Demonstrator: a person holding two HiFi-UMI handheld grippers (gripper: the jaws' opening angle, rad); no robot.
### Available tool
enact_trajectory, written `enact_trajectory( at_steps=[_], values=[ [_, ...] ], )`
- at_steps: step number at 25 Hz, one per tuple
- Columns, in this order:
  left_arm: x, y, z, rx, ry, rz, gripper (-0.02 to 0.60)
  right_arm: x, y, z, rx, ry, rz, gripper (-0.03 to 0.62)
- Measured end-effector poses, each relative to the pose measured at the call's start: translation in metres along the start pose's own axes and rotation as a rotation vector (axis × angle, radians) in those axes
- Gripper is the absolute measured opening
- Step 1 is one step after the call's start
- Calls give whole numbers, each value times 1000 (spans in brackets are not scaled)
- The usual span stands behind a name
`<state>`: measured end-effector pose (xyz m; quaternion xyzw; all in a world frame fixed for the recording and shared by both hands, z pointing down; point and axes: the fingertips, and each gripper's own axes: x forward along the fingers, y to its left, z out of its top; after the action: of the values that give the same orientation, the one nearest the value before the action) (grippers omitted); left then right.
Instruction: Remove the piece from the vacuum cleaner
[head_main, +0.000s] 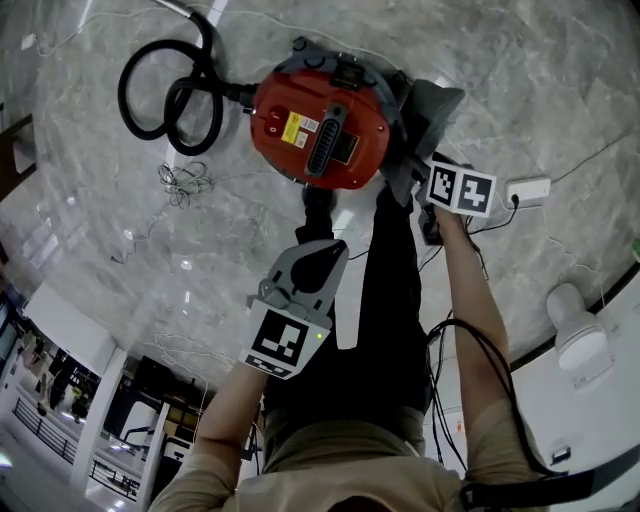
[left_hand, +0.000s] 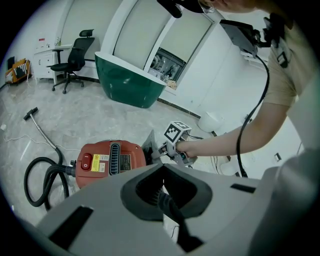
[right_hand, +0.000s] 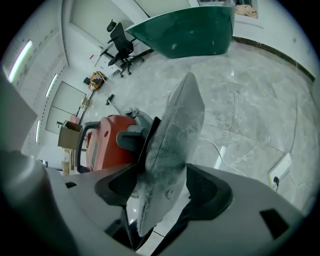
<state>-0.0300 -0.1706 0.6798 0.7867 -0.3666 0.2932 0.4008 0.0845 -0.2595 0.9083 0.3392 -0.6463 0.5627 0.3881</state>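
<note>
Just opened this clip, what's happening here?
A person stands over a red canister vacuum cleaner on the marble floor, a gripper in each hand. The right gripper is at the vacuum's side with its jaws open around a dusty grey flat piece, not clamping it. The left gripper is held back, shut and empty.

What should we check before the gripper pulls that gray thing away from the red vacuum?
1. Gray piece sits between the right gripper's jaws: ok.
2. Jaws squeezing the piece: not ok, they stand wide apart.
3. Piece loose from the vacuum cleaner: cannot tell.
4. Left gripper shut, empty and out of the way: ok.
5. Hose lies on the vacuum's other side, away from the piece: ok.
</note>
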Motion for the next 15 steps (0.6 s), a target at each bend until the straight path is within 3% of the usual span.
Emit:
enact_trajectory(
  at_steps=[3, 4, 6, 8, 15],
  values=[
    [1, -1, -3, -1, 7, -1, 5, -2, -1, -1, -40, 25, -27, 296],
    [2, -1, -3, 0, 8, -2, 5, -4, -3, -2, -70, 35, -56, 266],
    [3, -3, -3, 4, 10, -6, 5, -9, -7, -5, -151, 34, -123, 139],
    [5, -5, -3, 6, 10, -9, 5, -10, -7, -9, -185, 13, -143, 95],
    [12, -10, -8, 9, 25, -18, 5, -6, -8, -9, -163, 19, -115, 92]
  ],
)
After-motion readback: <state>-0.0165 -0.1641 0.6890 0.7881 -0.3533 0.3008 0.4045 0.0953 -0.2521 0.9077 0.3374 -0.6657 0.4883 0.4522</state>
